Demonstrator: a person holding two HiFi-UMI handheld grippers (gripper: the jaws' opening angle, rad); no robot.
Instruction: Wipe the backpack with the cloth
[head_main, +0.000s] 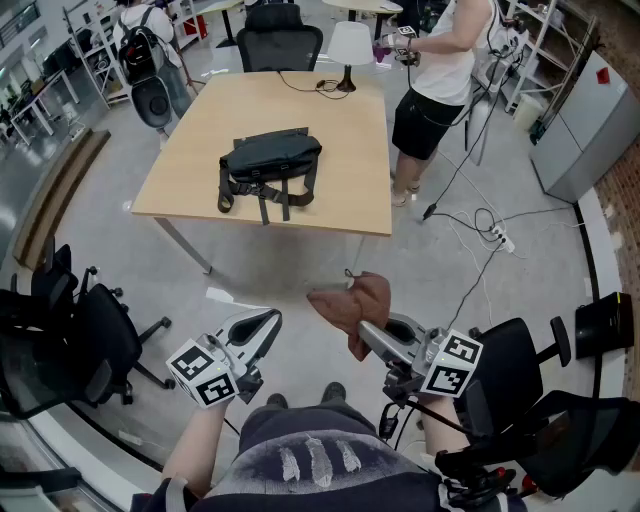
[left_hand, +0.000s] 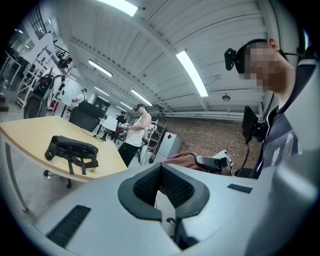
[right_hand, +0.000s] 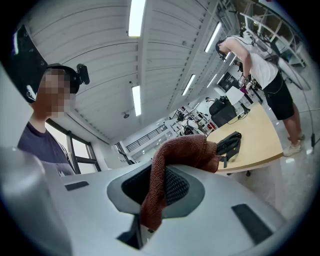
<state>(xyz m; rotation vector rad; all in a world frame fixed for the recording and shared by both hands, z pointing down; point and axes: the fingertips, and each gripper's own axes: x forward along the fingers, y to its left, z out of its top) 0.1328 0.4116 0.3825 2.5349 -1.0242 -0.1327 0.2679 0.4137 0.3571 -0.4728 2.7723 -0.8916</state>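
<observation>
Left gripper (head_main: 268, 322), held low at the wearer's left over grey floor (head_main: 250, 255): jaws drawn together at the tips, nothing between the ribbed pads, marker cube at its rear. Right gripper (head_main: 368, 333), held low at the wearer's right: jaws clamped on a rust-brown terry cloth (head_main: 350, 303), which passes between the pads, bunches above the tips and hangs in a tail below them. Backpack (head_main: 270, 160), black, soft-sided: lying flat near the middle of a light wooden table (head_main: 350, 150), its straps trailing toward the near edge, well apart from both grippers and from the cloth, touched by neither. Table lamp (head_main: 349, 48), white shade on a dark base: at the far edge of the same table, a dark cable coiled beside it. Black office chair (head_main: 283, 42): pushed up to the far side of the table. Person in a white top and black shorts (head_main: 438, 75): standing at the table's far right corner, holding a device in raised hands. Second person carrying a dark rucksack (head_main: 143, 45): far left, beyond the table. Black swivel chairs (head_main: 95, 340): on the floor at the wearer's left. White power strip (head_main: 500, 238) with trailing cables: on the floor to the right of the table. Grey cabinet (head_main: 590, 125): at the right wall
</observation>
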